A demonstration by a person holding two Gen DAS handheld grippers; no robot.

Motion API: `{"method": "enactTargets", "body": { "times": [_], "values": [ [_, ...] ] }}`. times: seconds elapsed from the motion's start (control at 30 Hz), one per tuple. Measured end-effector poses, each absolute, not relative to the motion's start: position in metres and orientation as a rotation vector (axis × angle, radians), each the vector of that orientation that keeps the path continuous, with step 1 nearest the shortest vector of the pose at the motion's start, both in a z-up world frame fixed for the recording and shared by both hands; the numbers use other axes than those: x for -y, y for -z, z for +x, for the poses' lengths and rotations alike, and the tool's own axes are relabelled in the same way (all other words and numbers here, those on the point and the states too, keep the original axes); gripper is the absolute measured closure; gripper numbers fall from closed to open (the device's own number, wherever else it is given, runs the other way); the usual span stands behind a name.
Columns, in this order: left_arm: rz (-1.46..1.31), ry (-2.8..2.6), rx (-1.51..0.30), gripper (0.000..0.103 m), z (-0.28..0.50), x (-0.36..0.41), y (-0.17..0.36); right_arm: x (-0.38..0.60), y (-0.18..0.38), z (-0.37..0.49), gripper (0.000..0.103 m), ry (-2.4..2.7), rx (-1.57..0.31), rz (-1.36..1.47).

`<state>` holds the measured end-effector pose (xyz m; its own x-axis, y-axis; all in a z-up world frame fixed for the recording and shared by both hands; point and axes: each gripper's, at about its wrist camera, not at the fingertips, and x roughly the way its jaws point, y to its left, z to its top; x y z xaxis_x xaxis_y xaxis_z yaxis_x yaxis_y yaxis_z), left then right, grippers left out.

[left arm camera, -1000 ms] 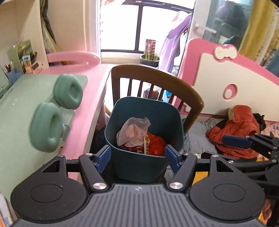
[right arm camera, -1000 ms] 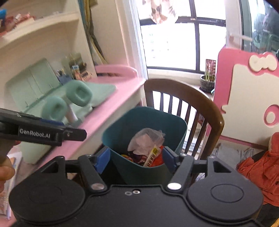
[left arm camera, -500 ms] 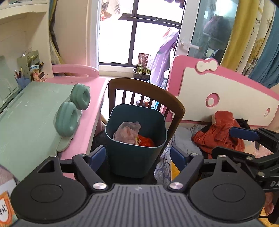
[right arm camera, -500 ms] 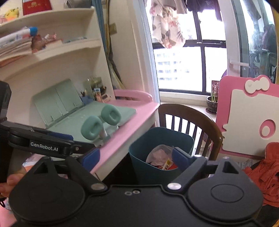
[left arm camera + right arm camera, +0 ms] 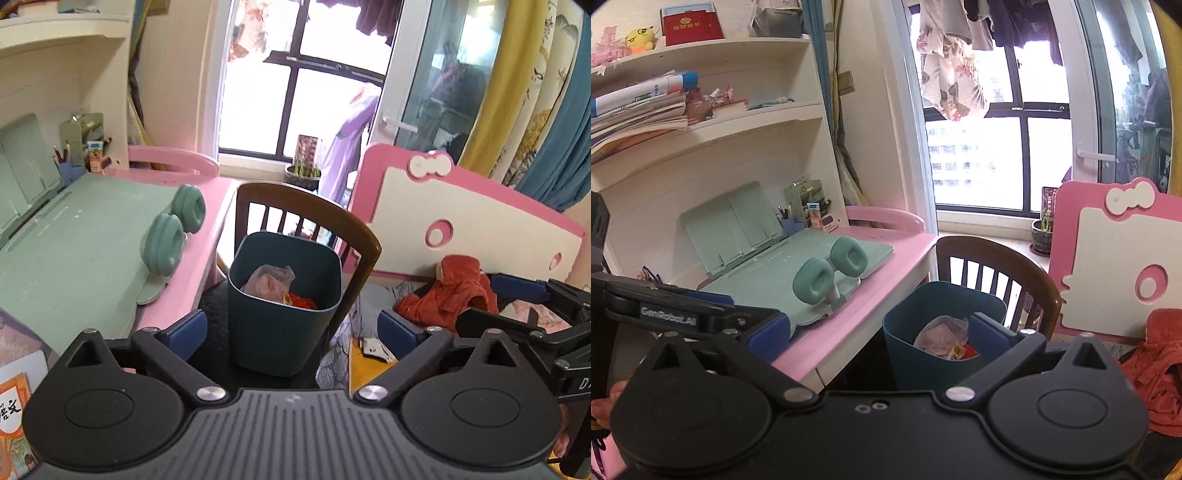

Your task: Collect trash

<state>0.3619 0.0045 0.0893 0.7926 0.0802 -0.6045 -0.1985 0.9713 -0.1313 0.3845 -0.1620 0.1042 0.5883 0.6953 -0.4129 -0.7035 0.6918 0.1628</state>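
My left gripper (image 5: 291, 330) has its jaws spreading wide, the blue pads far apart, and nothing sits between them or touches them. Seen from this hand, the bin (image 5: 282, 306) stands at twelve o'clock, framed in the gap but well beyond the pads, resting on the seat of the wooden chair (image 5: 354, 236). Inside the bin lies the trash (image 5: 271, 282): a crumpled pale plastic bag with something red beside it.

My right gripper (image 5: 879, 338) is also opening, its pads standing wide with nothing pinched. In its view the bin (image 5: 923, 354) sits at about one o'clock, and my right-side pad covers part of the bin's rim in the picture; I think it is only in front of it, not touching, though the angle makes that hard to judge. The trash (image 5: 942, 332) shows inside, a yellow-labelled wrapper next to the pale bag.

At nine o'clock in that view is my left gripper (image 5: 764, 328), seen from the side. The pink desk (image 5: 849, 321) runs from ten o'clock, just beside the bin, with the green headphones (image 5: 831, 273) on it.
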Motion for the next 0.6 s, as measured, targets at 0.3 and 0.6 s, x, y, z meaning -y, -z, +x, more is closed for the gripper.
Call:
{"method": "enactTargets", "body": {
  "times": [0.3, 0.6],
  "values": [
    [-0.164, -0.164, -0.612, 0.003, 0.34, 0.0, -0.099, 0.162, -0.11, 0.368, 0.0, -0.82, -0.47, -0.017],
    [-0.163, -0.178, -0.608, 0.003, 0.328, -0.004, -0.102, 0.156, -0.115, 0.356, 0.0, -0.821, -0.45, -0.025]
  ]
}}
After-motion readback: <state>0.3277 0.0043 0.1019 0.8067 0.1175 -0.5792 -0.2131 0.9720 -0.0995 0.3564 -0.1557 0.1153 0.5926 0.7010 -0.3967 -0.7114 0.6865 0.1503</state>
